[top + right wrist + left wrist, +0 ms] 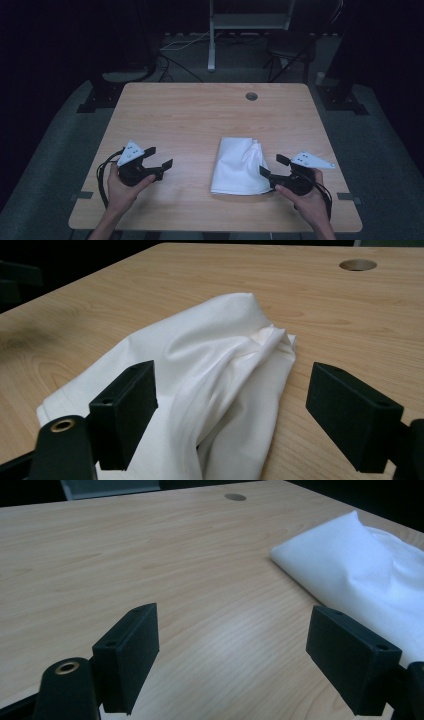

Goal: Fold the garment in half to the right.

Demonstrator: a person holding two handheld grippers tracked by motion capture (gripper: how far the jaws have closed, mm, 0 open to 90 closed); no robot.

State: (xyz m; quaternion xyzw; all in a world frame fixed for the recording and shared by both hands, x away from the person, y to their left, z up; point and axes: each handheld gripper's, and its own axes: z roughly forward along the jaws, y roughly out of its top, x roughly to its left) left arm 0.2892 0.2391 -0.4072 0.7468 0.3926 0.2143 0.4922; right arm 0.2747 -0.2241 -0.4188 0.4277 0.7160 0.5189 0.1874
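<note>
The left tool (pixel 159 157) sits low over the bare wood of the tabletop (pixel 190 115), with its jaws spread wide and nothing between them. The right tool (pixel 274 166) is spread wide too, right at the edge of the white cloth (pixel 237 167), and in the right gripper view the cloth (pixel 210 390) bunches up between the jaws, but they do not pinch it. The cloth lies folded and a bit rumpled on the right side of the tabletop, near the front, well apart from the left tool.
</note>
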